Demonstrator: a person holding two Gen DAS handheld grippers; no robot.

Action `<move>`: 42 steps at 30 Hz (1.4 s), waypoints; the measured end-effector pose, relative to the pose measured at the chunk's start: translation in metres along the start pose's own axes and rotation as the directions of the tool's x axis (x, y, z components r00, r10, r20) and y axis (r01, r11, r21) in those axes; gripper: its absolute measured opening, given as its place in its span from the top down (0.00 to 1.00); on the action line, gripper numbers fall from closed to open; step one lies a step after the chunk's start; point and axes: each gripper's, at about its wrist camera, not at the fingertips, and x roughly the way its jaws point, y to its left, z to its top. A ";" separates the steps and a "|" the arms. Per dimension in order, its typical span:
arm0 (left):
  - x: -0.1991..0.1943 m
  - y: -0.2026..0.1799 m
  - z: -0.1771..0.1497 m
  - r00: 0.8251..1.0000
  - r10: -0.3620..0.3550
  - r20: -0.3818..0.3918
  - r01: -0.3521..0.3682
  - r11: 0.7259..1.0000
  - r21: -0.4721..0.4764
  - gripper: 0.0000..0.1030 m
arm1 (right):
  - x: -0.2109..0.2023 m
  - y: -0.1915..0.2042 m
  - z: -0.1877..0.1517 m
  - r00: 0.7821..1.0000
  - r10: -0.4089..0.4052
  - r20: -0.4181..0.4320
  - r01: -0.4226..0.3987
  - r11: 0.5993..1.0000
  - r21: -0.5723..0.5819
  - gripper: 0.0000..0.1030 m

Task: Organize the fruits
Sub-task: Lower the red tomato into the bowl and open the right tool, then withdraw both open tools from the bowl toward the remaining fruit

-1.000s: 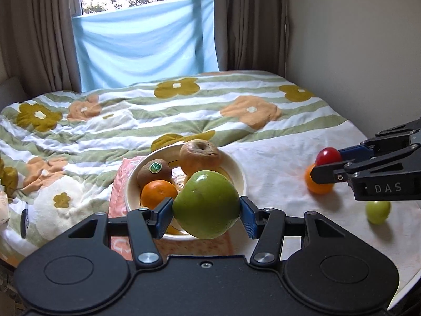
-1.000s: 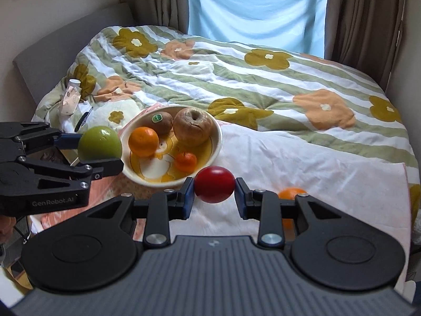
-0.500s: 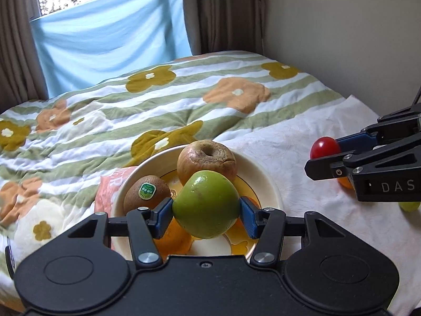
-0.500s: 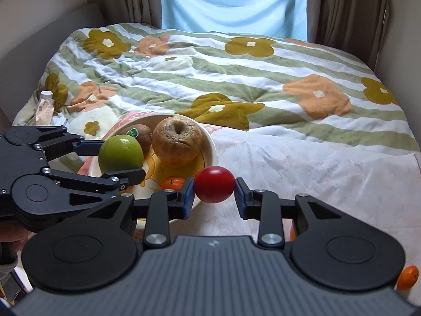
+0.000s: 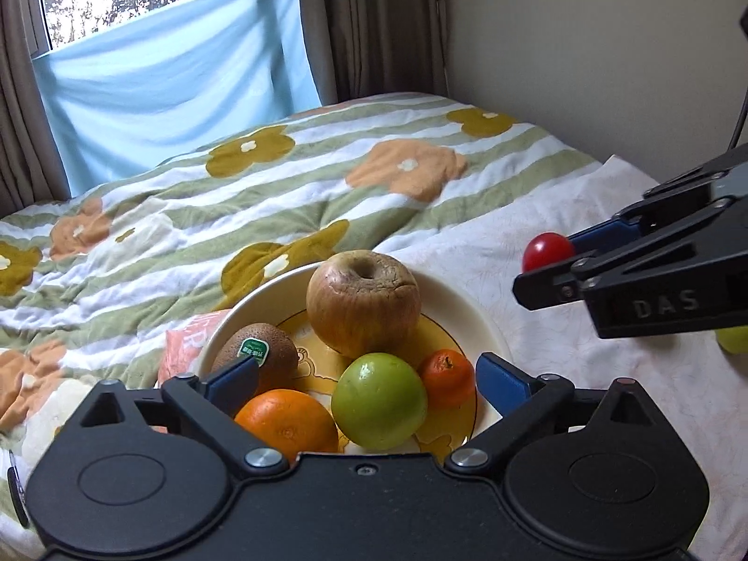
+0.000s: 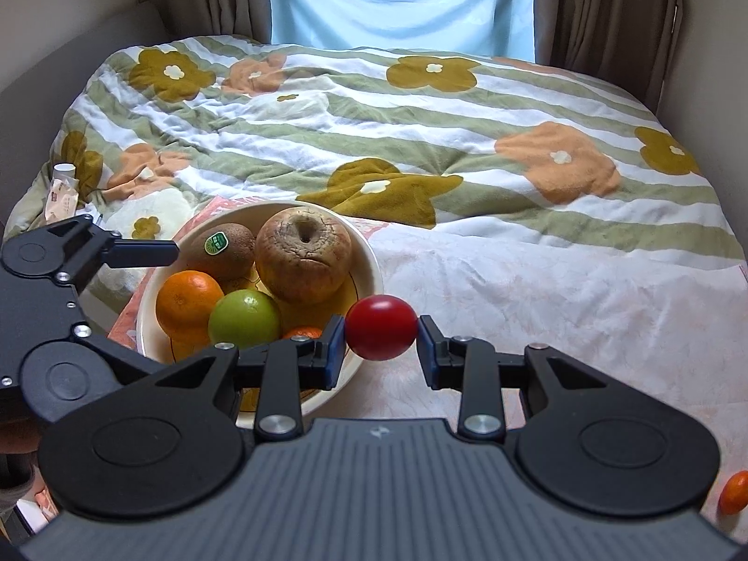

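Now the left gripper is opening its jaws, wide of the green apple lying in the bowl (among other fruit). Beside it, the right gripper pinches a red tomato just by the bowl's rim.

Bowl packed w/ fruit, no gap inside; white cloth beside it lies open.

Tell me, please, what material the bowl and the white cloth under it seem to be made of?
The bowl looks like glazed ceramic, possibly melamine: a smooth cream rim with a soft shine and a printed yellow picture inside. The white cloth looks like thin woven fabric, matt, with small wrinkles and a faint pale pattern; the fibre itself I cannot tell.
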 end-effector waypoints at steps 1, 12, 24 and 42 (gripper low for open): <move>-0.002 0.001 -0.001 1.000 0.001 -0.001 -0.001 1.000 -0.001 0.02 | 0.001 0.001 0.001 1.000 0.001 0.000 -0.001 1.000 -0.003 0.54; -0.038 0.017 -0.021 0.999 0.044 0.029 -0.042 0.996 -0.075 0.02 | 0.008 0.027 0.007 0.999 0.043 -0.011 -0.043 0.997 -0.069 0.54; -0.058 0.029 -0.045 0.995 0.098 0.024 -0.094 0.986 -0.134 0.02 | 0.021 0.061 -0.002 0.992 0.103 -0.076 -0.111 0.988 -0.111 0.54; -0.071 0.029 -0.060 0.992 0.124 0.021 -0.119 0.979 -0.165 0.02 | 0.007 0.055 -0.015 0.998 0.051 -0.040 -0.053 0.996 -0.070 0.00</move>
